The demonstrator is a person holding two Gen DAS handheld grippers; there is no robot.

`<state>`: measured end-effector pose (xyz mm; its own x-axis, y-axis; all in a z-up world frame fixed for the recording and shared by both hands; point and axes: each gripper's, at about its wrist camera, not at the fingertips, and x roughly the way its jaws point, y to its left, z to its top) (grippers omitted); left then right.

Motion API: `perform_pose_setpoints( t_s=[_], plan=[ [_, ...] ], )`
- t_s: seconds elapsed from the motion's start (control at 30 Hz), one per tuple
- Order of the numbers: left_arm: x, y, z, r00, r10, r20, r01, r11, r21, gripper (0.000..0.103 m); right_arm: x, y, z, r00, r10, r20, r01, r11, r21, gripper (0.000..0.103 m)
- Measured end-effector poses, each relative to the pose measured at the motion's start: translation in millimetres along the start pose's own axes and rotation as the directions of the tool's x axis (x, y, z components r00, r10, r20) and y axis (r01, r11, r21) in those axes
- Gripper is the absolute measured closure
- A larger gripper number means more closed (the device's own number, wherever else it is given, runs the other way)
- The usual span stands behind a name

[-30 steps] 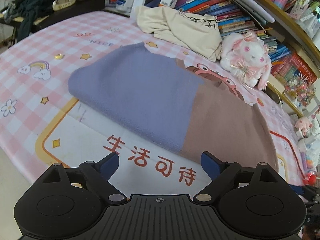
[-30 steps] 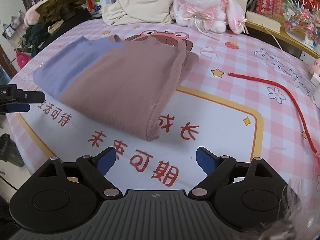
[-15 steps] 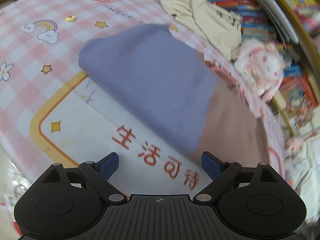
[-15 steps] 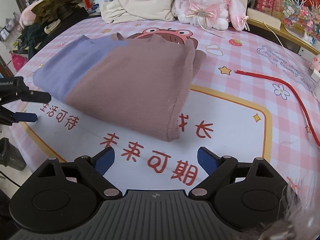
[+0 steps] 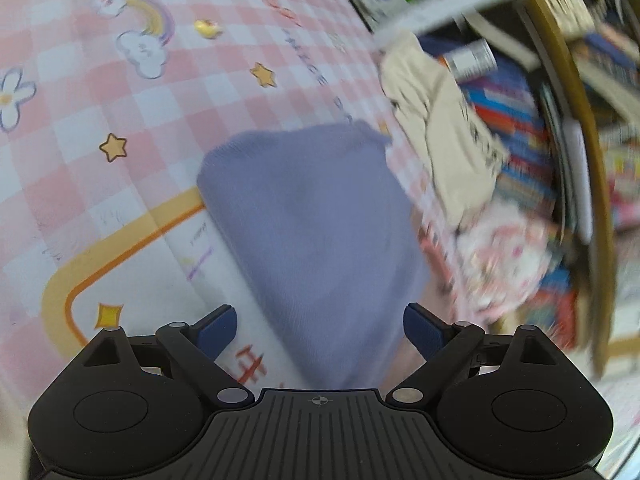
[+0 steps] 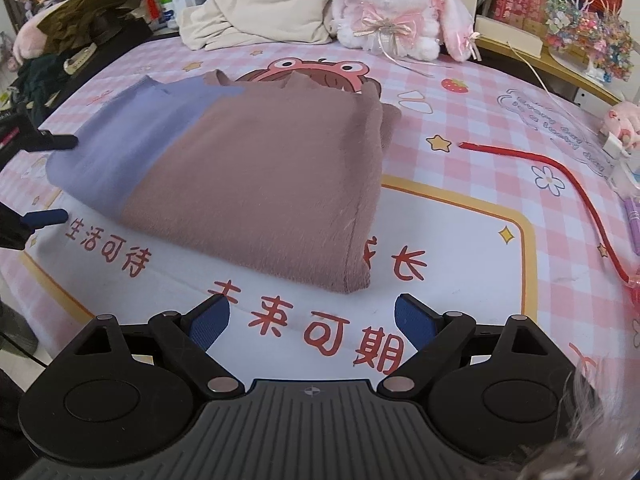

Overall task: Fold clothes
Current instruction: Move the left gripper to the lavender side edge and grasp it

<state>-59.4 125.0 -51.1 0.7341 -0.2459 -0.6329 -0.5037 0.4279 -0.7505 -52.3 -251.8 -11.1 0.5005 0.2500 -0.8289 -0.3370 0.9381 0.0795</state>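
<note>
A folded garment, purple at one end and pinkish brown at the other [image 6: 256, 184], lies on the pink checked table cover [image 6: 460, 216]. In the left wrist view only its purple end [image 5: 316, 232] shows, blurred. My left gripper [image 5: 320, 330] is open right at that purple end, cloth lying between its wide jaws without the pads pressing. It also shows in the right wrist view at the far left as the left gripper [image 6: 52, 178], one finger above and one below the purple edge. My right gripper [image 6: 312, 320] stands open just short of the brown end's near corner, holding nothing.
A cream garment [image 6: 260, 20] is heaped at the table's back beside a white and pink plush rabbit [image 6: 392, 12]. A red cord [image 6: 560, 176] trails across the right side. Bookshelves [image 5: 560, 160] stand behind. Dark clothes [image 6: 76, 28] sit at the back left.
My left gripper has rolled and moved in to the purple end, which now lies between its jaws. My right gripper has crept slightly nearer the brown end. The garment has not moved.
</note>
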Motion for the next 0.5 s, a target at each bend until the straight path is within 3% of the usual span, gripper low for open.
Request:
perform_pose_setpoints(
  t_s=[0.2,0.33,0.43,0.5],
  plan=[
    [8,17,20,0.995,-0.076,0.064,0.086,0.982,-0.166,0.012,0,5,4,0.999,-0.033,0.005,0.033,0.999,0.010,0.013],
    [12,17,27,0.992,-0.079,0.094,0.096,0.978,-0.188,0.016,1,8,7,0.999,-0.054,-0.001,0.054,0.998,0.017,0.013],
    [14,14,29,0.994,-0.042,0.105,0.061,0.982,-0.180,0.032,2,11,9,0.998,-0.069,-0.005,0.069,0.997,0.020,0.013],
    [13,12,30,0.994,-0.013,0.109,0.033,0.982,-0.184,0.051,3,12,9,0.997,-0.076,-0.009,0.077,0.997,0.024,0.013]
  ],
)
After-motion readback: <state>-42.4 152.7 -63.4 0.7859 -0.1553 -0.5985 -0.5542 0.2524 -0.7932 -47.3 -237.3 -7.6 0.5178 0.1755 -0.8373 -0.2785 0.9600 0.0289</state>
